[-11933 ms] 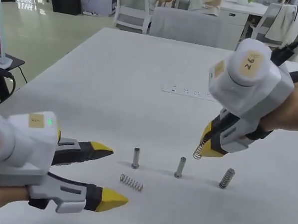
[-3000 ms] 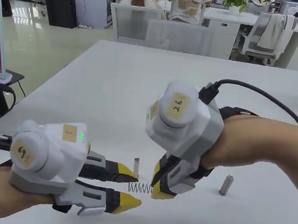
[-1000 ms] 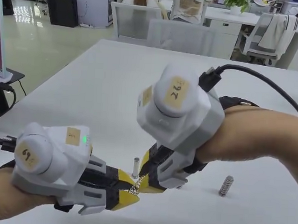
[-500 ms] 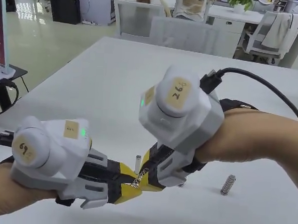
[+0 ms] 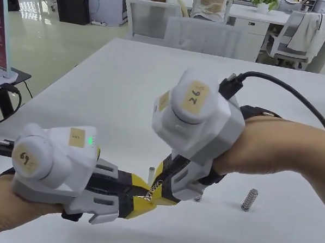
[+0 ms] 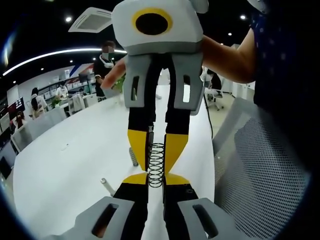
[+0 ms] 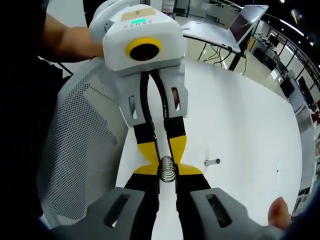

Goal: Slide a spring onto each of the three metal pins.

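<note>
In the lower middle of the head view, the left gripper (image 5: 139,197) and the right gripper (image 5: 162,182) meet tip to tip. Each has its fingers pinching one end of the same spring (image 5: 152,189), just below a bare pin (image 5: 151,172). A second spring (image 5: 248,199) stands upright on the table (image 5: 126,87) at the lower right.

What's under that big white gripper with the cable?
Under the right gripper, its fingers and the left gripper both pinch a spring. A pin stands just behind them, base covered; a second pin barely peeks out beneath the body.
</note>
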`<state>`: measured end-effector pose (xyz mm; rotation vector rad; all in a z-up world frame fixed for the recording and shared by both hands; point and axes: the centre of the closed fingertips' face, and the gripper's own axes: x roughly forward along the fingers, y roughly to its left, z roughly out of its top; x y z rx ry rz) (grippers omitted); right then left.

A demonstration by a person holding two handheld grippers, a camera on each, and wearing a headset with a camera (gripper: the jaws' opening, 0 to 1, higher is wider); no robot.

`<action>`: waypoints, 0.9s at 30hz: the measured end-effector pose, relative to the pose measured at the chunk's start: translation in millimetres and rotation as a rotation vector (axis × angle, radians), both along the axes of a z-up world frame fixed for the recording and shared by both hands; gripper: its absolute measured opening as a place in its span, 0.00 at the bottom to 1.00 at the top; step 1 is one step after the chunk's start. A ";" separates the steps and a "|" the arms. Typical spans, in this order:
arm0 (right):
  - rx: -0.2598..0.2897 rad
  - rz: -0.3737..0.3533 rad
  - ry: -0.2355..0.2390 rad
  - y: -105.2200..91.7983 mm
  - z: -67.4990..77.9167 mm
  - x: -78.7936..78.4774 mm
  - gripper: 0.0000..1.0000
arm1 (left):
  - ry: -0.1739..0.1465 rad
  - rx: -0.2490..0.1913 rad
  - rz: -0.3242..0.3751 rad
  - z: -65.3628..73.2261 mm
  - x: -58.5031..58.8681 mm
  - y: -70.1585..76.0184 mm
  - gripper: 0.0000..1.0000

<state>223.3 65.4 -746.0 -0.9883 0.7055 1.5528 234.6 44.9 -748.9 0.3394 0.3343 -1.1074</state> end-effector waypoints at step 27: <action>-0.069 0.004 -0.030 -10.9 -3.9 12.4 0.09 | 0.037 0.023 0.082 -5.5 5.7 26.0 0.31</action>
